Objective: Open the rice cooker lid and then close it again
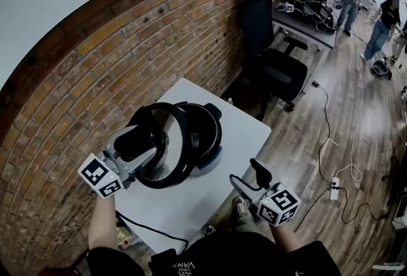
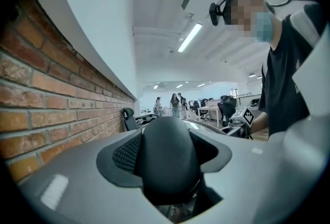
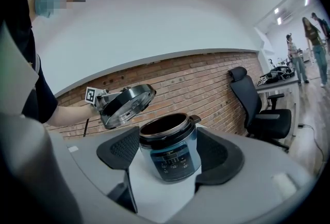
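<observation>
My left gripper [image 1: 141,143] is clamped on the rounded black plastic handle [image 2: 167,158] of the round, black-rimmed lid [image 1: 170,141] with a shiny metal underside. The handle fills the whole gap between its 2 jaws, which stand wide around it. The lid hangs from that gripper tilted and clear of the pot, its metal face turned down toward the cooker. The cylindrical rice cooker [image 3: 170,152], dark-rimmed with a glossy blue-grey front panel, sits open just beyond and to the right of the left gripper's tips, on the square white table [image 1: 191,201]. My right gripper [image 1: 249,178] has its 2 jaws spread apart with nothing touching the pads. It hovers by the table's near edge, and the cooker stands straight ahead of it, well apart, framed in the gap. The red brick wall [image 1: 127,58] runs behind the cooker, past both grippers' tips.
</observation>
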Demonstrator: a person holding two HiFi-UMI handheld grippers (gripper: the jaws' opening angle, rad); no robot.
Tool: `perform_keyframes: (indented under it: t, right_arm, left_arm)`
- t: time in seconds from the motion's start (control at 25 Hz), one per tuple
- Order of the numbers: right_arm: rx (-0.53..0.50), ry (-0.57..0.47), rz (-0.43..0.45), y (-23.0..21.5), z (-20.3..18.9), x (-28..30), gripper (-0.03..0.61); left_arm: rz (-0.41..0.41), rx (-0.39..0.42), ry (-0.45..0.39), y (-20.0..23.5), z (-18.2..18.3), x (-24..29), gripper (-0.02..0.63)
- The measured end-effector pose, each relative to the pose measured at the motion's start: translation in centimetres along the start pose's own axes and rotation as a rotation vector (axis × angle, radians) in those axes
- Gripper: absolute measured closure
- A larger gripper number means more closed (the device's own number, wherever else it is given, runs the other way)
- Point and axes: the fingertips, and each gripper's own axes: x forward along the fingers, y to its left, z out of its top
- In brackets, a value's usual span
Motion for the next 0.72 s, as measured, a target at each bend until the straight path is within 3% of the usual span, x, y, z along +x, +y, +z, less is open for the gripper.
perform_keyframes:
  t: [0.72]
  right_arm:
    - [-0.006, -0.033, 0.050, 6.0, -1.1, -0.8, 0.238]
  left_arm:
    - [0.381, -0.290, -0.230, -3.9, -3.6, -15.5, 0.333]
